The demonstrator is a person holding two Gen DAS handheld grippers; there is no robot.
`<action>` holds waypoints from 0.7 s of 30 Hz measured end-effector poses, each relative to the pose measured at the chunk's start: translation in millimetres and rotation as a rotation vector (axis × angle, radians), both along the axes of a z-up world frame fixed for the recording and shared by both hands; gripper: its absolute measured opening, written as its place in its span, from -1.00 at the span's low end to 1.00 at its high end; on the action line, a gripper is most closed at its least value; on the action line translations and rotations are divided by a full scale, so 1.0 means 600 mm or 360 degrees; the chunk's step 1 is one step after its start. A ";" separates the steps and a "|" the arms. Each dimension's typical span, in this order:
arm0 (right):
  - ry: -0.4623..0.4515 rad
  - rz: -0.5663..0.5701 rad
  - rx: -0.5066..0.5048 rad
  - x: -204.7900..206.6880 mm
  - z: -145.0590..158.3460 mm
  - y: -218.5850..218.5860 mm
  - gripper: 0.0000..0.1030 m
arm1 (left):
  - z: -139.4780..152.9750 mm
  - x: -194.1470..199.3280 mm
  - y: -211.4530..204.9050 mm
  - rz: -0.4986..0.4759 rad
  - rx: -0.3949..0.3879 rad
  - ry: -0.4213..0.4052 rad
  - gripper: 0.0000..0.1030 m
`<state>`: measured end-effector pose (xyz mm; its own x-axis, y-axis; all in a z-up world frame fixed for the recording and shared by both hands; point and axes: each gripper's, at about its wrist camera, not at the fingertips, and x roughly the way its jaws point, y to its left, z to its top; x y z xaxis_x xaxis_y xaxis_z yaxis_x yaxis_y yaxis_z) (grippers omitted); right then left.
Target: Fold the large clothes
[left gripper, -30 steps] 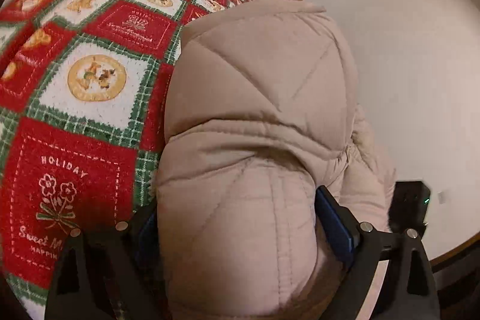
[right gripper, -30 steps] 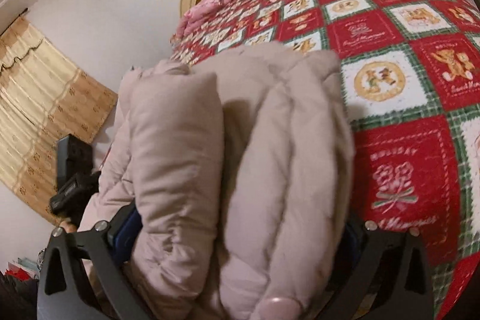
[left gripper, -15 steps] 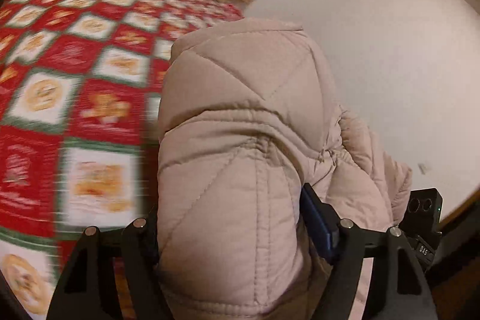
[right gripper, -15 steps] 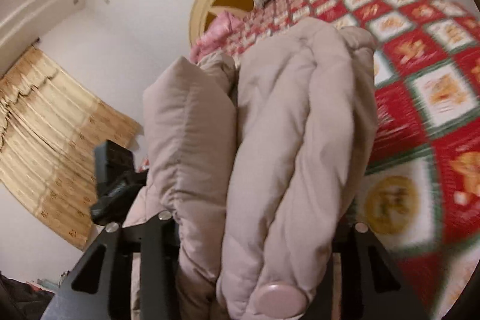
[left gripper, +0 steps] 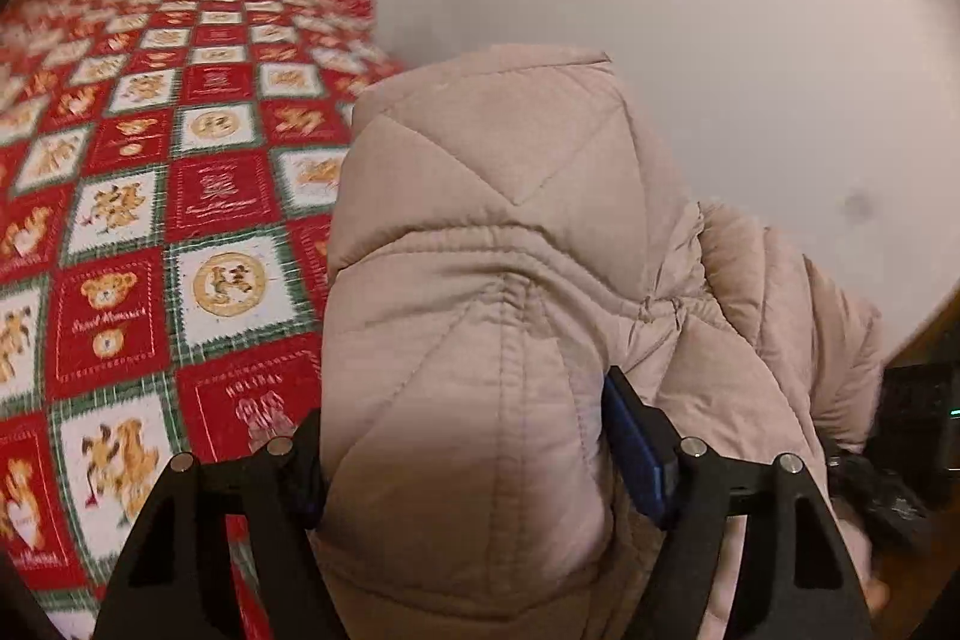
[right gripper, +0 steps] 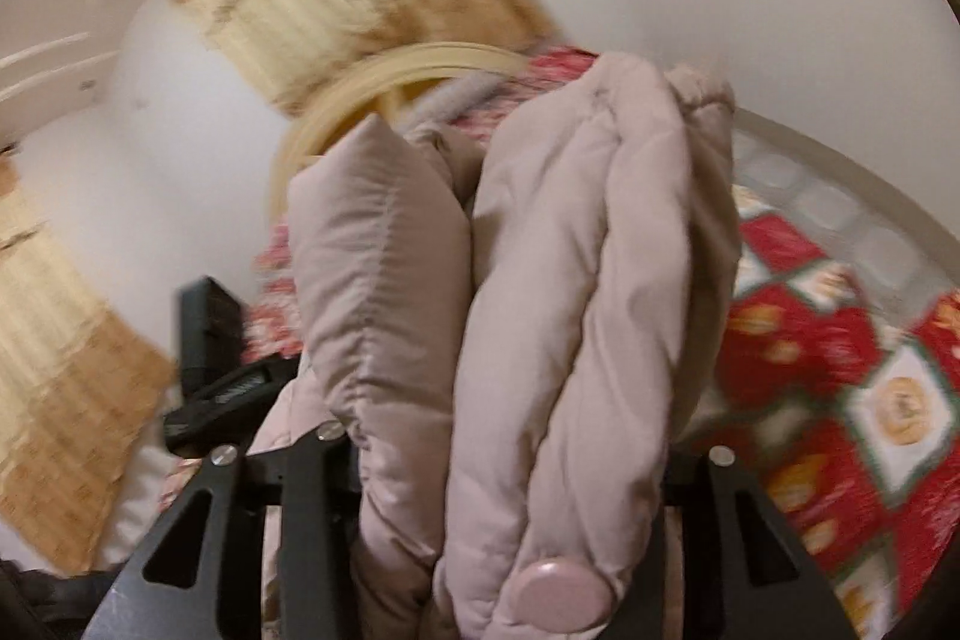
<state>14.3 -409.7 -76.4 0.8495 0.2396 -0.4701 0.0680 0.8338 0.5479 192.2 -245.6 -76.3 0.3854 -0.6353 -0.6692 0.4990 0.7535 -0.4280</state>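
Nearest, the left gripper point(left gripper: 465, 466) and right gripper point(right gripper: 510, 466) each clamp a thick bunch of the beige puffer jacket point(left gripper: 510, 280), carried above the bed point(left gripper: 180, 220), whose quilt spreads toward ten o'clock. The jacket looks bundled, largely folded; setting it down remains.

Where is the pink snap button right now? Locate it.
Right wrist view, bottom centre: the snap button sits on the puffer jacket bunched between the right tongs, above the red quilt.
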 end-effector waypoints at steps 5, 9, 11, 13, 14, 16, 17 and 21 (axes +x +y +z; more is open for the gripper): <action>0.0132 -0.0154 0.0231 0.064 -0.136 -0.074 0.03 | -0.037 0.037 -0.024 0.0186 0.0183 -0.0035 0.81; 0.0108 -0.0184 0.0341 0.092 -0.176 -0.095 0.19 | -0.057 0.061 -0.055 0.0206 0.0324 -0.0181 0.90; 0.0109 -0.0185 0.0407 0.097 -0.188 -0.107 0.24 | -0.065 0.057 -0.057 0.0212 0.0334 -0.0239 0.92; 0.0109 -0.0184 0.0416 0.094 -0.186 -0.108 0.29 | -0.069 0.050 -0.057 0.0225 0.0347 -0.0284 0.92; 0.0114 -0.0190 0.0384 0.085 -0.178 -0.113 0.38 | -0.068 0.047 -0.058 0.0222 0.0361 -0.0303 0.93; 0.0136 -0.0237 0.0281 0.039 -0.154 -0.111 0.49 | -0.064 0.044 -0.061 0.0217 0.0387 -0.0327 0.93; 0.0131 -0.0265 0.0240 0.016 -0.141 -0.109 0.49 | -0.064 0.046 -0.060 0.0221 0.0396 -0.0334 0.93; -0.0080 -0.0536 -0.0075 -0.063 -0.046 -0.083 0.48 | -0.063 0.044 -0.059 0.0229 0.0390 -0.0335 0.93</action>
